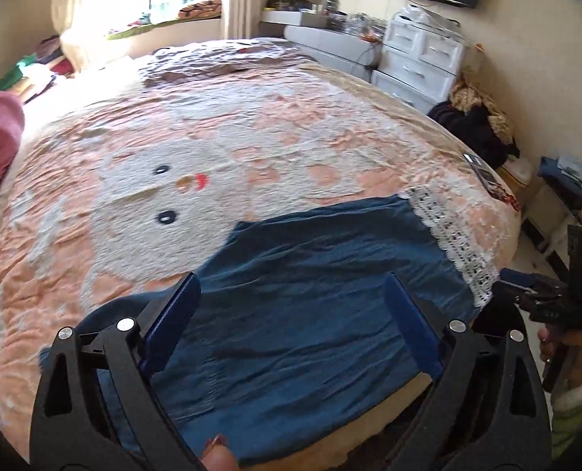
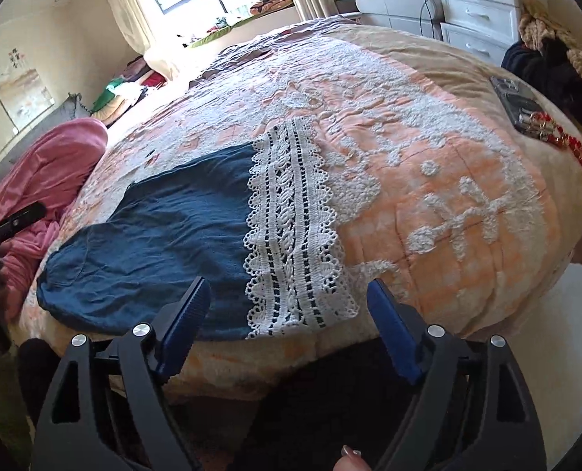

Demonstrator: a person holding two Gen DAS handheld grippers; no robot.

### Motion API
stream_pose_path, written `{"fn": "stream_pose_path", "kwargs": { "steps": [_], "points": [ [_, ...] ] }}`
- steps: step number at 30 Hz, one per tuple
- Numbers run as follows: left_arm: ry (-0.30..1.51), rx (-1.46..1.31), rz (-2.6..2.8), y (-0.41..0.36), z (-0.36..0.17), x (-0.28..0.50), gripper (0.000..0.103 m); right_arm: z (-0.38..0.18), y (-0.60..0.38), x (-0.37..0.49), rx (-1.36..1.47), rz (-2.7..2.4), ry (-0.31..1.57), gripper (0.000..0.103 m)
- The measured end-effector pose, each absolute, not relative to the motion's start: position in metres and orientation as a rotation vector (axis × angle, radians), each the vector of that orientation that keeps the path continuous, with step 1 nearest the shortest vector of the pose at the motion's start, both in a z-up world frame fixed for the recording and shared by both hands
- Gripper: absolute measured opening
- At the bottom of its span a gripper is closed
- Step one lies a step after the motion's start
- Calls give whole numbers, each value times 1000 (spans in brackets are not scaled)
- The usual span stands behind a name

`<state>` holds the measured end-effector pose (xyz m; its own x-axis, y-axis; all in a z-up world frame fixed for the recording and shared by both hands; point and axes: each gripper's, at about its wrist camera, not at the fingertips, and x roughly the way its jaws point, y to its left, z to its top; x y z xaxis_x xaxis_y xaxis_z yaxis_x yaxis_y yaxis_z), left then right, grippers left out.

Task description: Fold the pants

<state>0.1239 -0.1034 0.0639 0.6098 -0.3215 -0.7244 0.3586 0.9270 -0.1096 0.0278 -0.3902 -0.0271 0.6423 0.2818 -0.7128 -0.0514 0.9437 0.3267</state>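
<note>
The blue pants (image 2: 153, 251) are laid flat on the bed's peach blanket (image 2: 467, 204), close to its near edge, the white lace hem (image 2: 291, 243) kept spread out to one side, presumably so the fold lines stay square.

Above the pants, the left gripper (image 1: 291, 314) is held with its fingers wide apart, nothing between them; the cloth is seen well below the blue pads. The right gripper (image 2: 287, 325) is held off the near edge of the pants by the lace hem, fingers likewise spread and empty. Neither is touching the fabric, it seems.

From the left wrist view, the right gripper's body (image 1: 553, 298) is shown beside the lace hem. Only the right wrist view shows the pink garment (image 2: 43, 180) beyond the pants' waist end, and the red beads (image 2: 565, 145) far past the hem.
</note>
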Motion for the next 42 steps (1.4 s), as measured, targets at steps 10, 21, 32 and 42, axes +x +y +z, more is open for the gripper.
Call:
{"fn": "stream_pose_path", "kwargs": {
  "steps": [10, 21, 32, 42],
  "points": [
    [876, 243, -691, -238, 33, 218, 88, -55, -400, 40, 480, 190, 896, 70],
    [992, 338, -896, -302, -19, 271, 86, -61, -409, 40, 527, 181, 858, 47],
    [1094, 246, -989, -310, -42, 282, 44, -60, -398, 43, 486, 150, 836, 42],
    [1044, 182, -994, -297, -26, 281, 15, -47, -403, 37, 554, 203, 757, 22]
  ]
}}
